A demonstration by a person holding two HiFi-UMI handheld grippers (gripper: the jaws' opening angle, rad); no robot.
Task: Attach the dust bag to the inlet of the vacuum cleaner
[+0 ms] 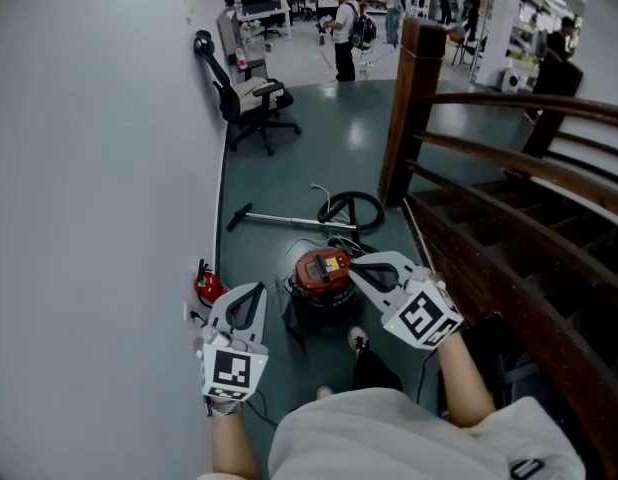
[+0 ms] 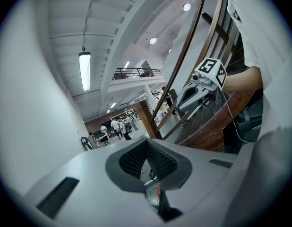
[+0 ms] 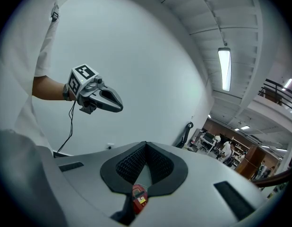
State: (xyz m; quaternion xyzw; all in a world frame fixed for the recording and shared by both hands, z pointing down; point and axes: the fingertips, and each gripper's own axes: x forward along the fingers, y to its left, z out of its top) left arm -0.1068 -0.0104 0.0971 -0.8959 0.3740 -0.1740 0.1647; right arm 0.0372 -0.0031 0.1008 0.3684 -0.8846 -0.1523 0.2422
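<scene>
A fire extinguisher (image 1: 208, 288) stands just left of my left gripper (image 1: 251, 290), whose fingers (image 2: 132, 161) are pinched together on nothing. The red vacuum (image 1: 322, 271) sits on the floor between my two grippers, just past their tips. My right gripper (image 1: 355, 265), by the vacuum's right edge, is likewise closed and empty.

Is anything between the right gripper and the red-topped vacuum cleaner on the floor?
Nothing visible. The right gripper, jaws together and empty, hangs in open air above the red-topped vacuum cleaner; the right gripper view sees it straight past the jaws. I cannot make out a dust bag.
</scene>
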